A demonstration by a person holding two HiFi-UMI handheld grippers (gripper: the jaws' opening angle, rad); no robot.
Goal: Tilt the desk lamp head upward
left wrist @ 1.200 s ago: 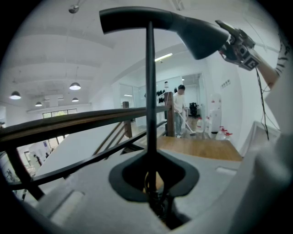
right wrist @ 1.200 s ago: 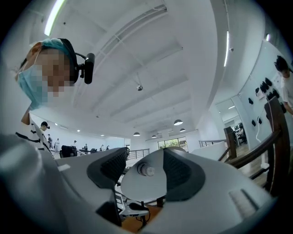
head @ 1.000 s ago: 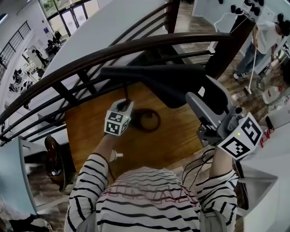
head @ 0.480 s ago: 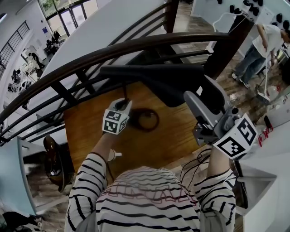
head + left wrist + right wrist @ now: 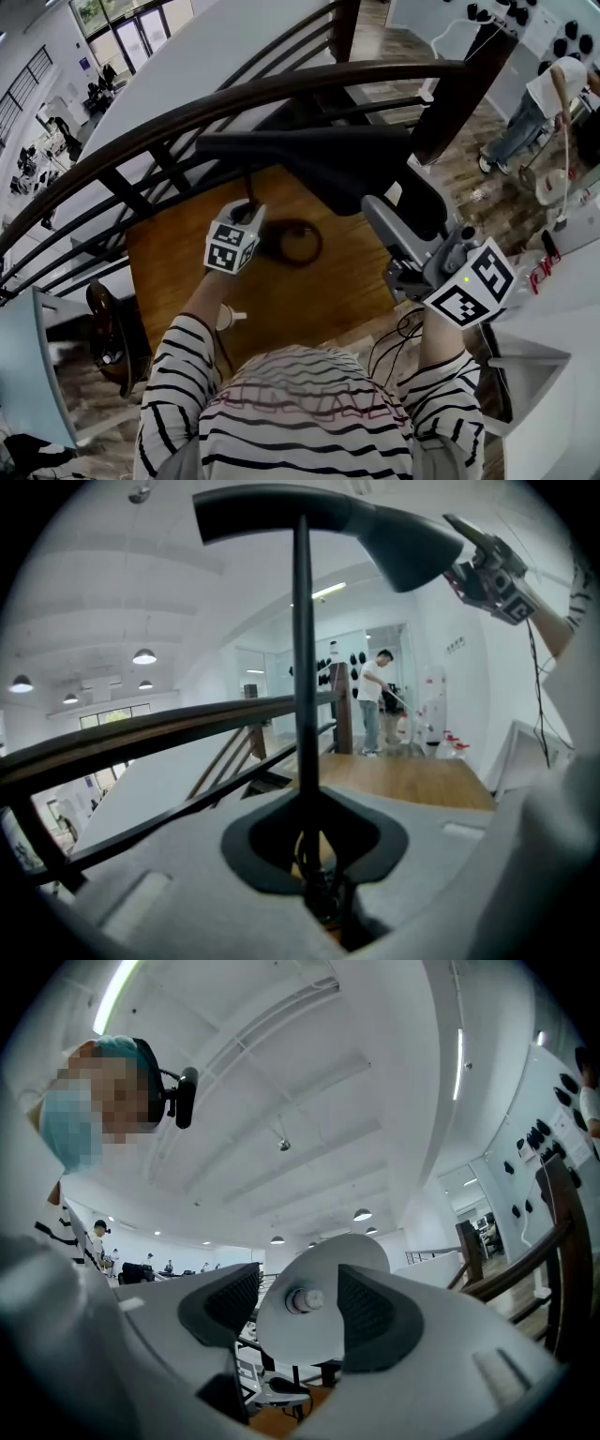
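Observation:
A black desk lamp stands on the wooden table (image 5: 309,300); its round base (image 5: 298,242) lies by my left gripper. In the left gripper view its thin upright pole (image 5: 304,667) runs between the jaws of my left gripper (image 5: 314,864), which is shut on it low down. The arm and cone head (image 5: 403,546) reach right overhead. My right gripper (image 5: 380,214) meets the dark lamp head (image 5: 366,173) from below. In the right gripper view the head's pale inner face (image 5: 309,1335) and bulb (image 5: 302,1300) sit between the pads, with the right gripper (image 5: 298,1309) shut on the head.
A dark wooden railing (image 5: 234,103) curves along the table's far side. A white counter (image 5: 562,319) stands at the right, with cables (image 5: 398,333) hanging by the table's near edge. A person with a mop (image 5: 539,103) works on the floor beyond.
My right gripper has drifted a little to the left with the lamp head. The left gripper keeps its hold on the pole.

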